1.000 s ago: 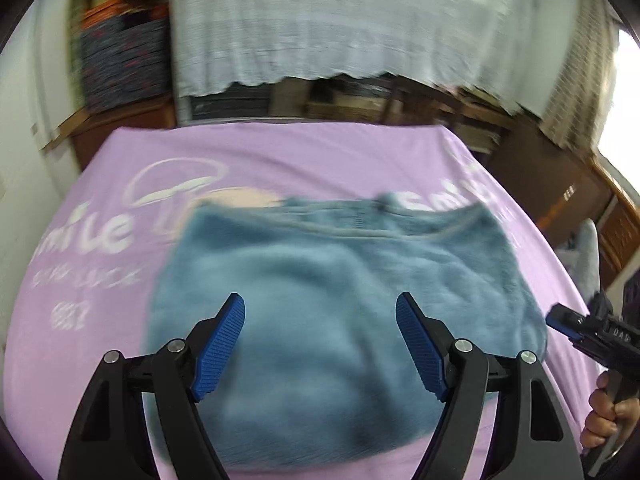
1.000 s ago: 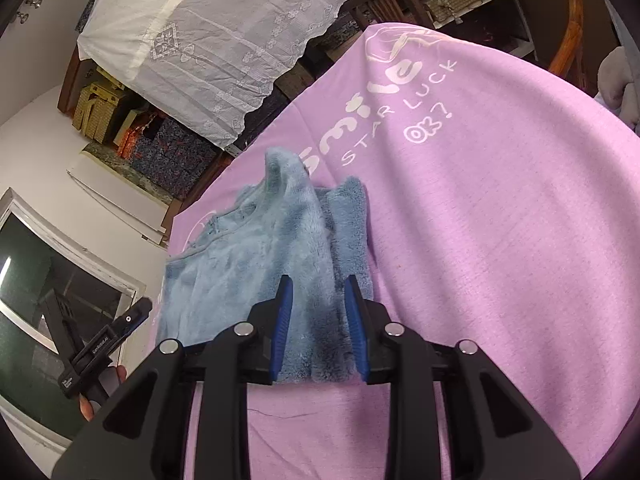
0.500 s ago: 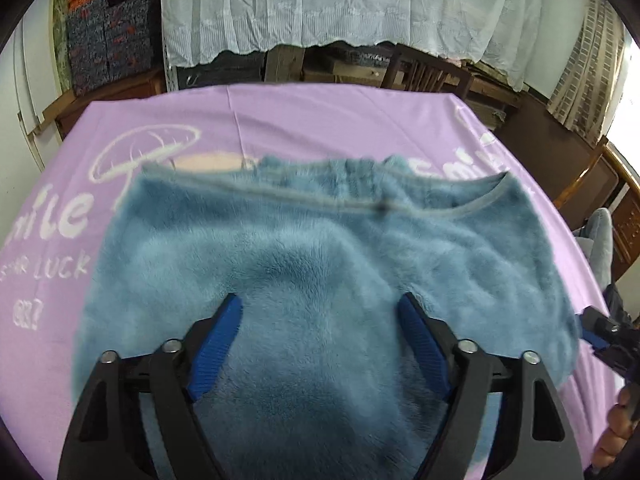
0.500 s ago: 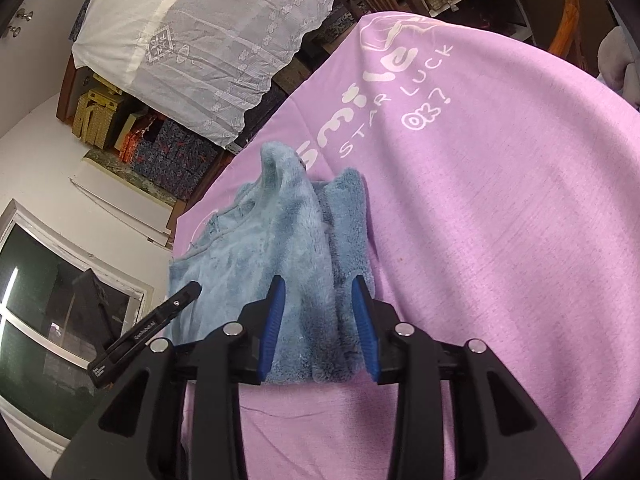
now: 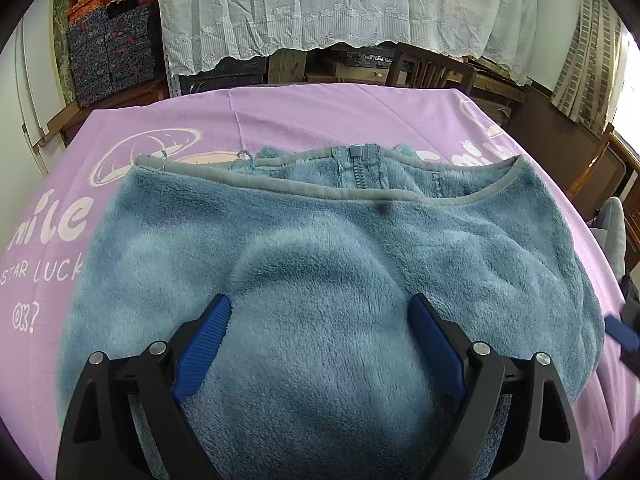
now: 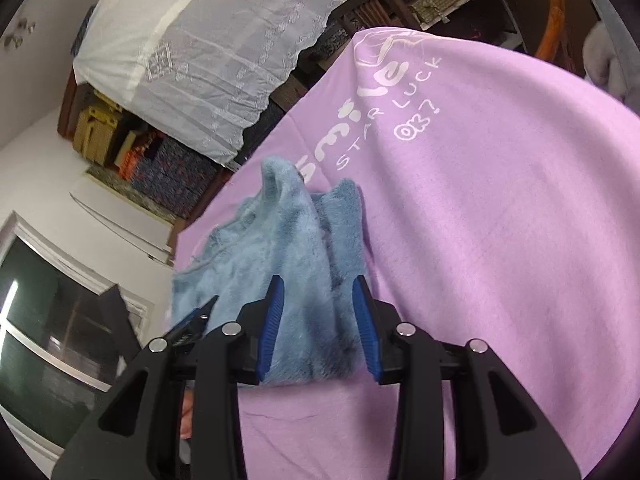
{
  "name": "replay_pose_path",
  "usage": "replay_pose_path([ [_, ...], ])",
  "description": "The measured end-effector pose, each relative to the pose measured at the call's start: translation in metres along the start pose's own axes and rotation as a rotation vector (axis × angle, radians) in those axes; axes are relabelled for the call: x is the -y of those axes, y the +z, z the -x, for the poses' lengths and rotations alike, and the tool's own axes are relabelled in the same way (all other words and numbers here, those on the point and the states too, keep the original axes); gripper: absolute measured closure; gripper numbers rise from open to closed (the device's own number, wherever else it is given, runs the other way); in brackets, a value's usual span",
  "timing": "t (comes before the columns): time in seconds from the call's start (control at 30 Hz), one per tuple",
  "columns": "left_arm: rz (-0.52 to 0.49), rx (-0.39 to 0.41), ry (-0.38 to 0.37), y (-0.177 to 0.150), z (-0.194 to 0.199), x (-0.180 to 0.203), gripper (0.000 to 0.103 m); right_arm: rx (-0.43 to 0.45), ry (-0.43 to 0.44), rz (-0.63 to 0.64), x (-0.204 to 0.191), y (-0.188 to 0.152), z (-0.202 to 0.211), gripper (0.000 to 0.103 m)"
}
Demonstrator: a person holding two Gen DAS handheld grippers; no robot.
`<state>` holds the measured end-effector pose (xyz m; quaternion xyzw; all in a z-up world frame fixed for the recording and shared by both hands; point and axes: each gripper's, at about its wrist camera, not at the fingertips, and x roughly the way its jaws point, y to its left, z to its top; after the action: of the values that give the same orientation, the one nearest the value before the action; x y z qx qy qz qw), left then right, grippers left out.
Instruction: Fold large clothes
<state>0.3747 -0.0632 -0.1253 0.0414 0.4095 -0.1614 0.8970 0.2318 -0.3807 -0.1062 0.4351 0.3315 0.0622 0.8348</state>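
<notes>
Fluffy blue fleece garment (image 5: 320, 280) lies folded on purple printed desk cloth (image 5: 304, 120). Left claw (image 5: 320, 344) just opening, released, now lower above fleece. Right claw (image 6: 318, 320) at 3 o'clock edge, jaws just opening, letting go. Fold seems placed.

A lived-in home room, lace cloth (image 5: 340, 4) draped over furniture, wooden chair (image 5: 432, 70), stacked patterned storage boxes (image 5: 110, 52), purple printed cloth (image 5: 320, 120) over the tabletop, curtained window (image 5: 588, 60)

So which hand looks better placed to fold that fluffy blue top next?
Probably the right: the right tool straddles the blue fleece top's side edge, jaws just opening. The left tool hangs wide open over its middle.
</notes>
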Motion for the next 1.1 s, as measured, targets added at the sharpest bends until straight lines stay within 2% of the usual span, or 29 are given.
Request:
replay_pose_path([
  [0.17, 0.0, -0.001, 0.001, 0.0, 0.0, 0.0, 0.012, -0.017, 0.002, -0.03, -0.007, -0.034, 0.009, 0.063],
  [0.27, -0.001, -0.001, 0.0, 0.0, 0.0, 0.0, 0.012, -0.016, 0.005, -0.055, -0.015, -0.049, 0.013, 0.058],
  [0.33, -0.004, 0.0, -0.003, 0.0, 0.001, 0.0, 0.012, -0.017, -0.007, -0.071, -0.02, -0.058, 0.012, 0.053],
  [0.53, -0.007, 0.0, -0.004, 0.0, 0.002, 0.001, 0.012, -0.019, -0.064, -0.126, -0.031, -0.071, -0.002, 0.052],
  [0.8, -0.007, 0.0, -0.005, 0.0, 0.002, 0.001, 0.012, 0.032, -0.146, -0.243, -0.025, -0.059, -0.035, 0.052],
  [1.0, -0.007, 0.0, -0.004, 0.0, 0.002, 0.002, 0.012, 0.157, -0.191, -0.295, -0.019, -0.036, -0.051, 0.052],
  [1.1, -0.008, 0.0, -0.003, 0.0, 0.002, 0.002, 0.012, 0.221, -0.216, -0.281, -0.016, -0.024, -0.059, 0.054],
])
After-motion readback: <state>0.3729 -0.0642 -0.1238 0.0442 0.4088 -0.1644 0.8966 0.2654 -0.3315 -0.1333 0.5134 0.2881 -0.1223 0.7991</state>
